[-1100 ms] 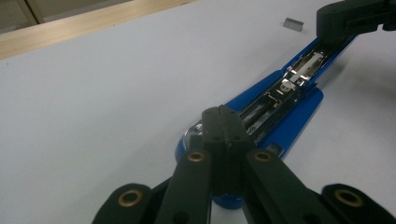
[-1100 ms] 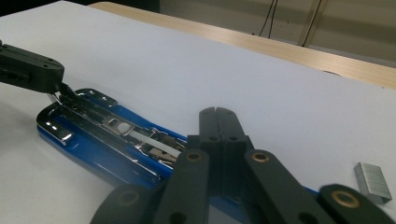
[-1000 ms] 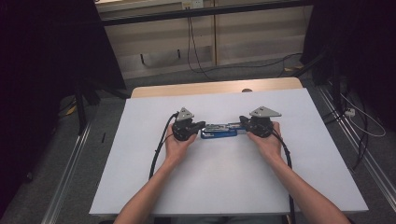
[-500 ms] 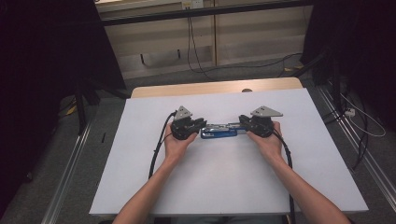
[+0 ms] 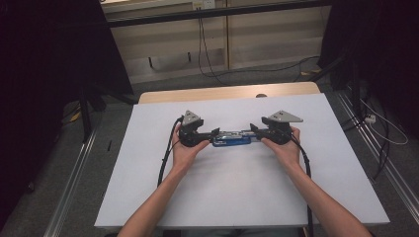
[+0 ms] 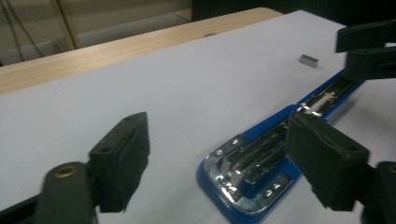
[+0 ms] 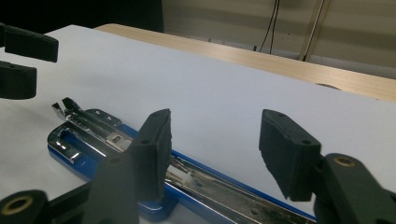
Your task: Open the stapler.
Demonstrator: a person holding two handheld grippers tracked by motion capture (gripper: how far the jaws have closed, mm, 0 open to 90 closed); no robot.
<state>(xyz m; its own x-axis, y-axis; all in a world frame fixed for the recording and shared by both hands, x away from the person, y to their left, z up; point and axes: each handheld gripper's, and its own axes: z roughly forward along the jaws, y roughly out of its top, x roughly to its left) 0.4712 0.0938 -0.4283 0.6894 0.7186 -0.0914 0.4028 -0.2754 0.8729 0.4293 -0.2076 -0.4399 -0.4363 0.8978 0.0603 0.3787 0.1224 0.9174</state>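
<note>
While it lies flat on the white sheet-covered table, the blue, chrome-lined stapler, swung fully open into one long strip, stretches between the two grippers, one end toward each. Seen in the left gripper view, the stapler has its rounded blue end just inside the spread jaws, close to the right-hand pad and clear of the left-hand one; neither pad presses on it. The left gripper has just been opening its jaws, which now stand wide apart around that end without gripping. In the right gripper view, the stapler runs off beyond the left-hand pad, its metal channel passing under and beside that pad, while the right-hand pad stands over bare sheet. The right gripper has likewise just been opening, its jaws now parted and loose on nothing. A small grey block of staples lies on the sheet beyond the left gripper's jaws, near the other gripper's tips.
</note>
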